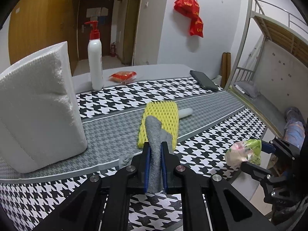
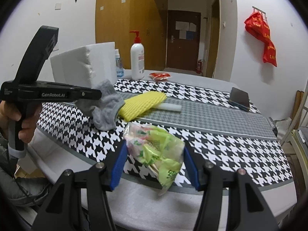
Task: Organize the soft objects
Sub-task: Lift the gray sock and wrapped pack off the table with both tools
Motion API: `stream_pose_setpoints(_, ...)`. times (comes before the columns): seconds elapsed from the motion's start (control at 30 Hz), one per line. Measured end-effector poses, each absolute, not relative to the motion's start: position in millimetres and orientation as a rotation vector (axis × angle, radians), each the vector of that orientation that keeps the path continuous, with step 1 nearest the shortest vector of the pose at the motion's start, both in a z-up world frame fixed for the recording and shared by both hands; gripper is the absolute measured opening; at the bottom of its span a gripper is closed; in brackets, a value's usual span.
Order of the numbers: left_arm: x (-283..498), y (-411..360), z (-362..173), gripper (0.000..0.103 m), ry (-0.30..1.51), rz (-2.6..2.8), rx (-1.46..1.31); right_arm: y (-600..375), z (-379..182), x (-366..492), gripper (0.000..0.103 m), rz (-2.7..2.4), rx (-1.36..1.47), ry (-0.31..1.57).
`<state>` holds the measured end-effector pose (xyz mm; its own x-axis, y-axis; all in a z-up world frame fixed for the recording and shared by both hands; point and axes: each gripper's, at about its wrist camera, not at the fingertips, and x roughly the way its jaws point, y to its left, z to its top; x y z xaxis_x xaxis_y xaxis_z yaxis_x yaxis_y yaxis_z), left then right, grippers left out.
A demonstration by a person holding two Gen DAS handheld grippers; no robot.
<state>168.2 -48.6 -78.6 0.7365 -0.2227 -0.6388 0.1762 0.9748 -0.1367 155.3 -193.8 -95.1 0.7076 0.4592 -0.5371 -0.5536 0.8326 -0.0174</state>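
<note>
My left gripper (image 1: 155, 150) was clenched on a grey sock (image 1: 154, 134), its blue fingers (image 1: 147, 165) pinching the knit mid-length while the loose end drooped toward the yellow foam net sleeve (image 1: 163, 115) lying on the houndstooth cloth of the desk (image 1: 115, 96). The sock felt limp and light to my judgement; it would sag and swing from any single pinch, so a hold near its middle kept both ends short. My right gripper (image 2: 155, 157) clasped a crumpled green-and-pink plastic bag (image 2: 156, 148) just above the desk's near edge. That bag looked slippery and springy, apt to slide out, so I judged the bunched bulk the safest hold. A white foam block (image 1: 36, 104) stood to the left.
</note>
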Motion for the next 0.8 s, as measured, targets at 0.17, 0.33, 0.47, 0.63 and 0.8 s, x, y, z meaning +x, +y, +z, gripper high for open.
stream_pose_setpoints(0.17, 173, -47, -90, 0.013, 0.757, -0.219, -0.085, -195, -94, 154, 0.061, 0.563, -0.182, 0.542)
stream_pose_setpoints(0.33, 178, -47, -100, 0.046, 0.788, -0.209, -0.085, -193, -97, 158, 0.061, 0.571, -0.171, 0.557)
stream_pose_setpoints(0.47, 181, -53, -104, 0.068, 0.800, -0.213, -0.066, -193, -101, 163, 0.061, 0.564, -0.163, 0.576)
stream_pose_setpoints(0.63, 190, -60, -115, 0.068, 0.853, -0.214, -0.052, -194, -103, 164, 0.061, 0.555, -0.158, 0.584)
stream_pose_setpoints(0.8, 192, -63, -122, 0.041, 0.877, -0.201, -0.034, -196, -105, 164, 0.061, 0.554, -0.147, 0.585)
